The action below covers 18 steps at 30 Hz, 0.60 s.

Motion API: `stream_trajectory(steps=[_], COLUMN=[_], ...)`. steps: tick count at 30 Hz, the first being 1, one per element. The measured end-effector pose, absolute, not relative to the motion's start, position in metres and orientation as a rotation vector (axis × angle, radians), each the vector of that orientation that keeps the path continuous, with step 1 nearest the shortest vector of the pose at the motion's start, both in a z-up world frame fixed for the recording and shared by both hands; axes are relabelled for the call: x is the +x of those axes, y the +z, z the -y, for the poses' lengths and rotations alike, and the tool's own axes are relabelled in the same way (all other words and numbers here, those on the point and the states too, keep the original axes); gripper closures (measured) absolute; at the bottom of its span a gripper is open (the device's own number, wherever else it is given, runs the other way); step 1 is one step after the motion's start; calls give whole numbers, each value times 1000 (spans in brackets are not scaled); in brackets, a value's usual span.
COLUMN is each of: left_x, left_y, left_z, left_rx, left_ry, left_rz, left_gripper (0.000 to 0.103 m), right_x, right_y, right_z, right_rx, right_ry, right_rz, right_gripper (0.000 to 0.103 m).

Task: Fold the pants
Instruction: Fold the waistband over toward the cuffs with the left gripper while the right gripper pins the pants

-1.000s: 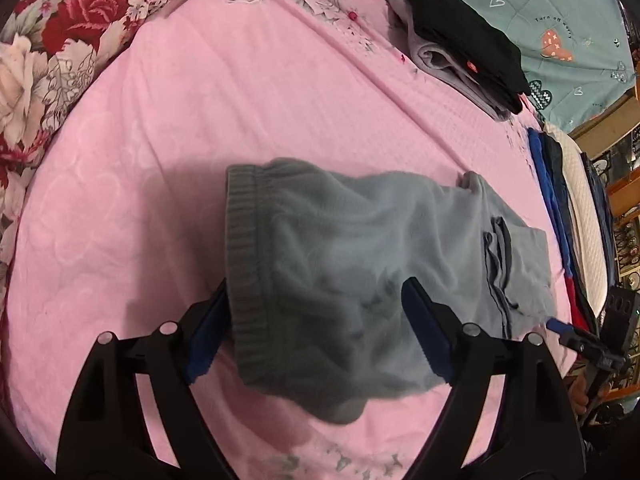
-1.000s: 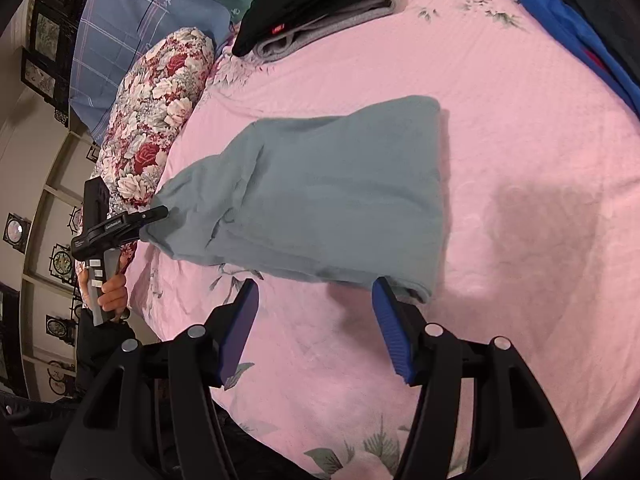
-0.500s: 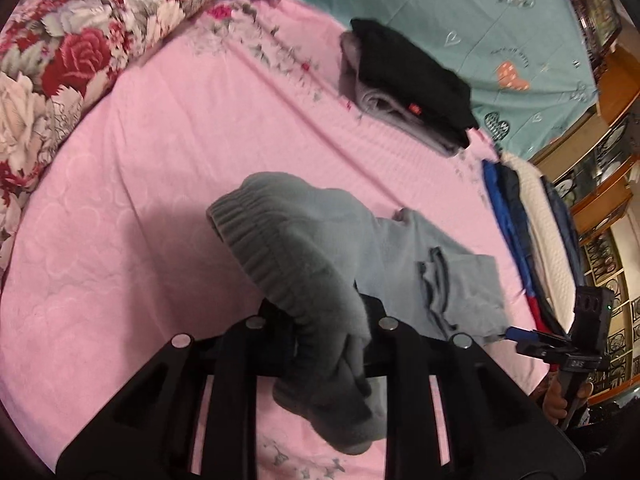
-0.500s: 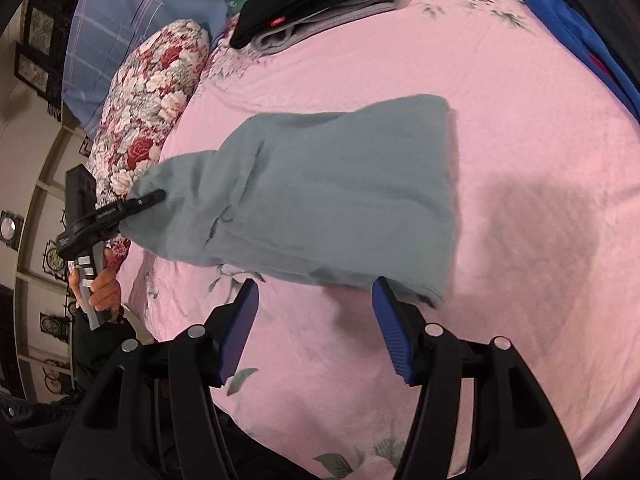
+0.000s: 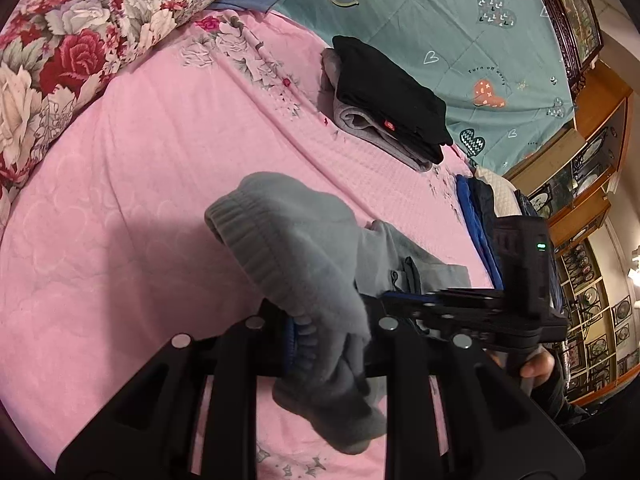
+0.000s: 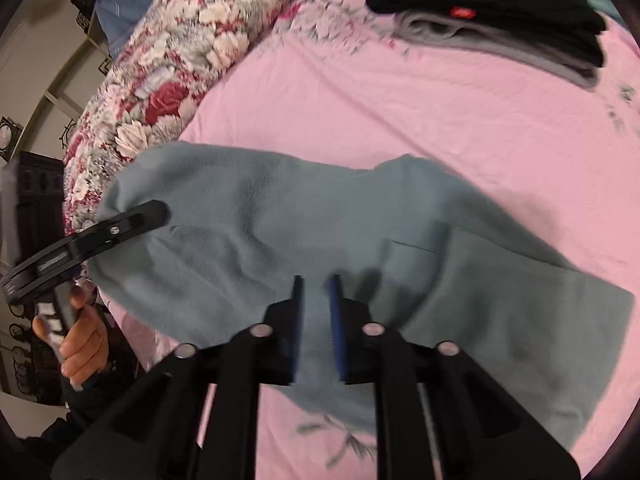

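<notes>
Grey fleece pants point(image 5: 304, 248) lie on the pink bedsheet point(image 5: 140, 168). My left gripper point(image 5: 328, 344) is shut on their ribbed waistband and holds it bunched and raised off the bed. In the right wrist view the pants point(image 6: 280, 224) spread wide across the sheet. My right gripper point(image 6: 316, 312) is shut on the near edge of the cloth, its jaws nearly together. The right gripper's body point(image 5: 520, 300) shows in the left wrist view, beside the pants. The left gripper's fingertip point(image 6: 148, 212) shows in the right wrist view, pinching the far left end.
A folded stack of black and grey clothes point(image 5: 384, 100) lies at the far side of the bed. A floral bolster point(image 5: 68, 44) runs along the left. Blue and dark garments point(image 5: 476, 216) lie at the right edge. A teal quilt point(image 5: 440, 20) lies behind; wooden shelves point(image 5: 592, 184) stand at the right.
My left gripper shut on the waistband and lifted it. My right gripper moved in over the pants and went from wide open to shut on the cloth.
</notes>
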<state>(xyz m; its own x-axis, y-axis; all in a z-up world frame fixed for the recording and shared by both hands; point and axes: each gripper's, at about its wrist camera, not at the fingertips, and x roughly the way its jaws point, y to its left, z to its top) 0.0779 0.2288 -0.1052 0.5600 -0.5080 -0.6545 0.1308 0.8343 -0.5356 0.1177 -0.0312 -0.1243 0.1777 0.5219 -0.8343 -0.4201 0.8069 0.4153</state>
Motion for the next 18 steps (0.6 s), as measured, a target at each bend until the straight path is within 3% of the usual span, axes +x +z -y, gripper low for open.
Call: stream_trajectory(steps=[7, 13, 18], left_x=[83, 88, 97], left_y=[-91, -76, -88], left_z=[-201, -116, -12], left_rx=[-439, -337, -183], left_ry=[-426, -528, -594], left_rz=[-916, -965, -1065], left_gripper=[82, 82, 82], right_x=[128, 107, 69], right_y=[-142, -67, -62], right_z=[30, 129, 240], right_rx=[127, 249, 421], right_ry=[669, 586, 468], right_rz=[-1299, -1059, -972], right_gripper=[93, 92, 91])
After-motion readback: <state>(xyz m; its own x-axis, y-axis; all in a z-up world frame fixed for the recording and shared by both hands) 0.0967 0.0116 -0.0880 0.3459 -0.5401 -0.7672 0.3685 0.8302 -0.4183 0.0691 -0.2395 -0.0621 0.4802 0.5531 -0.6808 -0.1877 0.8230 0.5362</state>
